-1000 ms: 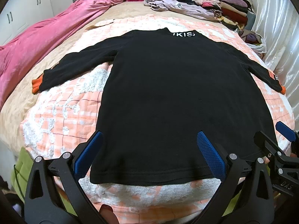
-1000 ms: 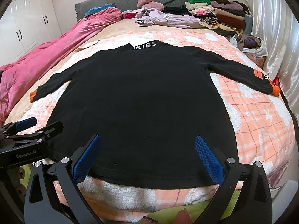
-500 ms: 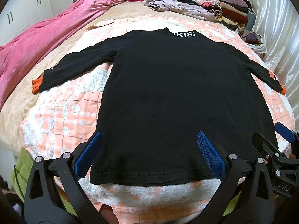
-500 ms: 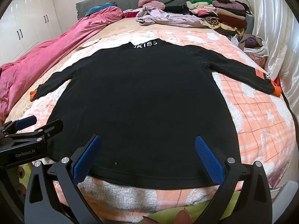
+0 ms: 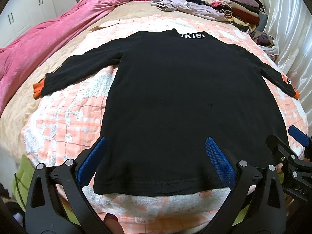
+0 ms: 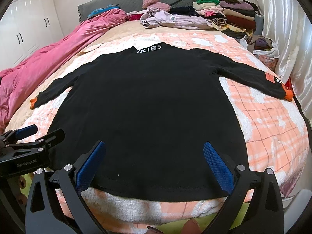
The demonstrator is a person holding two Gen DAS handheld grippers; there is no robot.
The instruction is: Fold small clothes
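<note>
A small black long-sleeved top (image 5: 185,101) (image 6: 148,113) lies flat on the bed, sleeves spread, orange cuffs (image 5: 38,90) (image 6: 288,94) at the ends, white lettering at the collar (image 5: 193,36). My left gripper (image 5: 156,152) hovers open over the hem's left part, nothing between its blue pads. My right gripper (image 6: 152,156) is open above the hem's right part, also holding nothing. Each gripper shows at the edge of the other's view: the right gripper (image 5: 290,142) and the left gripper (image 6: 37,131).
The top rests on an orange-and-white checked fleece blanket (image 5: 64,124) (image 6: 273,120). A pink duvet (image 5: 42,44) is bunched along the left. Piled and folded clothes (image 6: 220,17) sit at the bed's far right, beside a white curtain (image 6: 288,31). White cupboards (image 6: 25,31) stand left.
The right gripper has drifted slightly back and to the right; its view of the top is a little wider. The left gripper and the top have stayed put.
</note>
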